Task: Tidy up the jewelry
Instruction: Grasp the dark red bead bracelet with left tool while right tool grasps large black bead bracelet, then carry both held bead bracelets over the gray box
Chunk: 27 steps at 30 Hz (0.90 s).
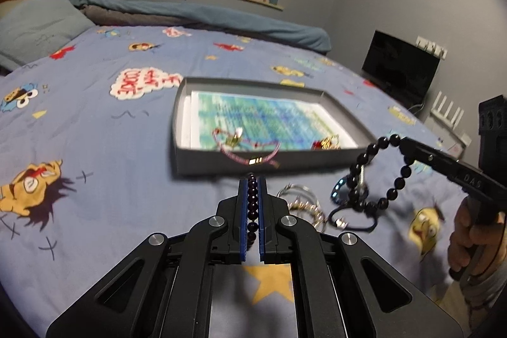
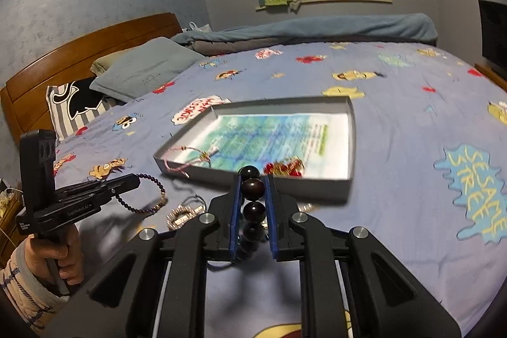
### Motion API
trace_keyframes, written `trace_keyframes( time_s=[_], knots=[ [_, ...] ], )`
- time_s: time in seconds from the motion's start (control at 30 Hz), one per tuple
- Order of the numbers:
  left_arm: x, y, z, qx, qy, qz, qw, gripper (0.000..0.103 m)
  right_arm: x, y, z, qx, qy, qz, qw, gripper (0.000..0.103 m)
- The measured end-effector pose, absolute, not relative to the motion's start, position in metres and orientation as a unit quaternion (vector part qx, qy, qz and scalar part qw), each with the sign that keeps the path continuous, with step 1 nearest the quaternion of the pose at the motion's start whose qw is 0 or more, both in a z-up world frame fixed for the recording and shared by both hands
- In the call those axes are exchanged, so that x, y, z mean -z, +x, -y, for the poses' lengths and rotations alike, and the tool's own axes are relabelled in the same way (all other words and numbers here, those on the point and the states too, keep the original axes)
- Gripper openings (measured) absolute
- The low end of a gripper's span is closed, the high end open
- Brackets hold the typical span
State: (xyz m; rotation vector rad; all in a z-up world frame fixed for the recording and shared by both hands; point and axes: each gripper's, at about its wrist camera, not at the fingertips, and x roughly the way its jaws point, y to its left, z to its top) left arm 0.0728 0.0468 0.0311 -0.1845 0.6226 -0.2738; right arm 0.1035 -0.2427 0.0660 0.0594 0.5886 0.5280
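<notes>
**Two bracelets in the air, two pieces boxed, a small pile left**

The bed sheet [image 2: 396, 116] carries the whole job, and on it sits the grey box [image 2: 351, 129], a shallow tray lined with a printed sheet. Two items already lie inside along its near wall: a pink cord bracelet [image 1: 250, 149], draped partly over the rim, and a red-and-gold piece [image 2: 283, 168] in the near corner.

Both grippers are loaded. The right gripper [image 2: 253, 187] is clamped on a large-bead bracelet [image 2: 253, 189], whose dark loop hangs clear of the sheet near the box's front corner. The left gripper [image 1: 253, 198] is pinched tight on a small-bead bracelet [image 1: 252, 197], its strand dangling just short of the box.

Still on the sheet, between the two grippers and in front of the box, lies a pile [image 1: 304, 205] of silver and gold bangles with a dark cord piece beside it. By my reading the task is roughly halfway: these two go in next, then the pile.
</notes>
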Motion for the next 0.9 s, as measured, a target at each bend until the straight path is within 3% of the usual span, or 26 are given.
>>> trace_keyframes(
  time_s=[0.9],
  knots=[
    [-0.083,0.112,-0.059,0.179,-0.116,-0.268,0.939,0.006,-0.115,0.138,0.224,-0.275,0.025,-0.244,0.929,0.014]
  ],
)
